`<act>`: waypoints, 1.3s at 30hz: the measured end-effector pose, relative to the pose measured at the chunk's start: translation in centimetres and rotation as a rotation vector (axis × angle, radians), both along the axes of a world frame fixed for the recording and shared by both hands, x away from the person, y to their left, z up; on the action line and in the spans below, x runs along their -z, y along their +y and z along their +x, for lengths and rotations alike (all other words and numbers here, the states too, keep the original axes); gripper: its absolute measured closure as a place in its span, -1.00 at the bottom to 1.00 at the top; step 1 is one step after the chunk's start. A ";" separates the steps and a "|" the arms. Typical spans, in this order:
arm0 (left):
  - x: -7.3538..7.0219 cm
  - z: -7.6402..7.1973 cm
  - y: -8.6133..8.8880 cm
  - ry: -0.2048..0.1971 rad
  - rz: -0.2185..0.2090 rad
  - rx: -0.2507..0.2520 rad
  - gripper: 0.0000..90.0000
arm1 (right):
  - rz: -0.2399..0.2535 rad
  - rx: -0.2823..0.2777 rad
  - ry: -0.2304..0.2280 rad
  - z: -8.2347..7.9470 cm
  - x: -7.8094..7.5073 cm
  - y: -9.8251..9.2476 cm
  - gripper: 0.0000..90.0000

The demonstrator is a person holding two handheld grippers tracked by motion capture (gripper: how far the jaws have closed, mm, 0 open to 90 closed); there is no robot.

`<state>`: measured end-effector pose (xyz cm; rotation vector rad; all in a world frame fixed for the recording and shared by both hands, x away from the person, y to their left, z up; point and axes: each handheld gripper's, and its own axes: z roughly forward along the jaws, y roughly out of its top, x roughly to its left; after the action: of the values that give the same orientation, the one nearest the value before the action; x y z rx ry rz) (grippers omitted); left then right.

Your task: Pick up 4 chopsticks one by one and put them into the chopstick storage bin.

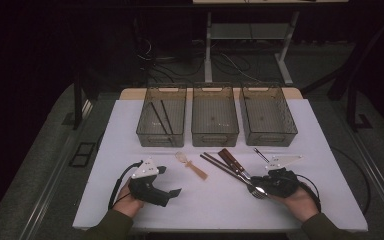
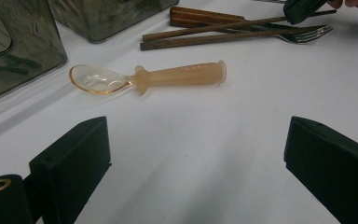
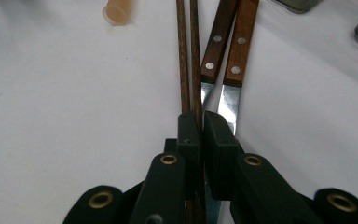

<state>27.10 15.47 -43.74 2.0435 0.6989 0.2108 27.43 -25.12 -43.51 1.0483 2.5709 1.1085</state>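
Note:
My right gripper (image 3: pixel 201 126) is shut on one of two brown chopsticks (image 3: pixel 186 56), down at table level; the second stick passes under its left jaw. In the high view that gripper (image 1: pixel 256 188) sits at the near right, at the near ends of the chopsticks (image 1: pixel 220 167). Two wooden-handled knives (image 3: pixel 228 46) lie just right of the sticks, and a fork (image 1: pixel 258 191) lies by the gripper. My left gripper (image 2: pixel 196 158) stands wide open with nothing in it, a short way before an orange translucent spoon (image 2: pixel 168 77). In the high view the left gripper (image 1: pixel 169 181) is at the near left.
Three smoky clear bins (image 1: pixel 162 131) (image 1: pixel 215 131) (image 1: pixel 267 131) stand in a row at the back of the white table (image 1: pixel 130 140); the left one holds dark sticks (image 1: pixel 157 117). A thin metal utensil (image 1: pixel 261 155) lies near the right bin. Bare table lies between the two hands.

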 end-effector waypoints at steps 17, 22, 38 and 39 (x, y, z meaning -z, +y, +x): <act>0.0 0.0 0.0 0.001 -0.001 0.004 -0.87 | 0.056 -0.006 0.014 0.0 -0.7 -0.7 0.90; 0.0 0.0 0.0 0.002 0.001 0.006 -0.87 | 0.072 -0.007 0.014 -0.1 -1.1 -0.8 0.90; 0.0 -0.1 0.0 0.002 0.000 0.006 -0.87 | 0.102 -0.055 0.029 -0.1 -1.9 0.0 0.90; 0.0 0.0 0.0 0.001 0.000 0.006 -0.87 | 0.106 -0.062 0.027 0.0 -2.0 0.1 0.90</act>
<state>27.05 15.45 -43.73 2.0459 0.6939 0.2061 27.42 -25.03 -41.52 1.0190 2.6083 1.2664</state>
